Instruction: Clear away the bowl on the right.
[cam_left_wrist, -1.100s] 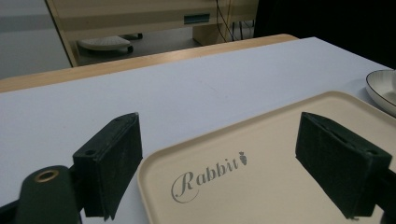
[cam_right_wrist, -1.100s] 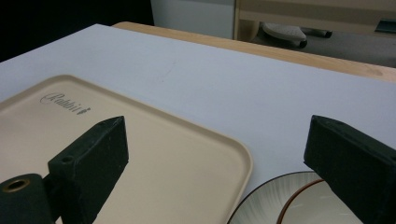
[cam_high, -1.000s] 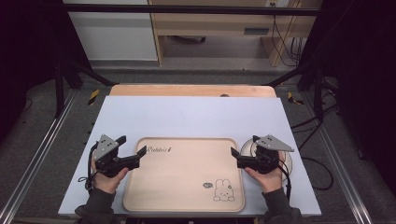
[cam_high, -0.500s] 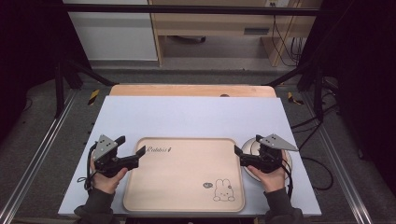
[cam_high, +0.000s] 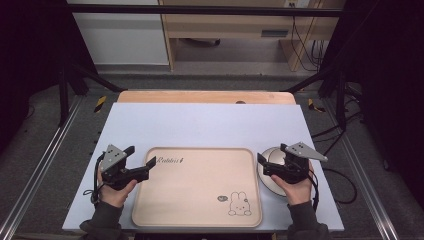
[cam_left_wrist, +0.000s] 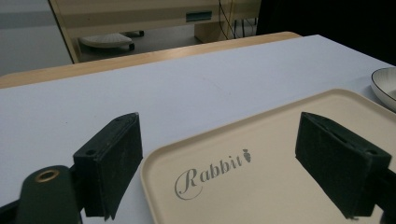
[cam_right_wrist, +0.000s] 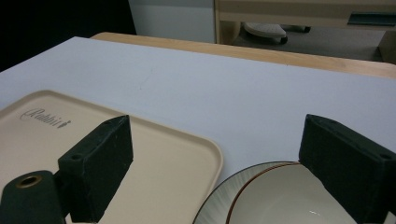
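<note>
black two-jaw grippers (cam_high: 136, 163) with grey three-cornered plates, dark sleeves (cam_high: 105, 219).

My forearms come in from six o'clock, sleeves showing at the lower edge of the high view. My left hand (cam_high: 112, 192) grips the left tool (cam_high: 142, 162), which points toward about two o'clock, its jaws standing wide apart with nothing between them. My right hand (cam_high: 295, 187) grips the right tool (cam_high: 262, 164), which points toward about ten o'clock, jaws likewise spread wide and holding nothing. Both tools sit low and level, well apart from each other.
</note>
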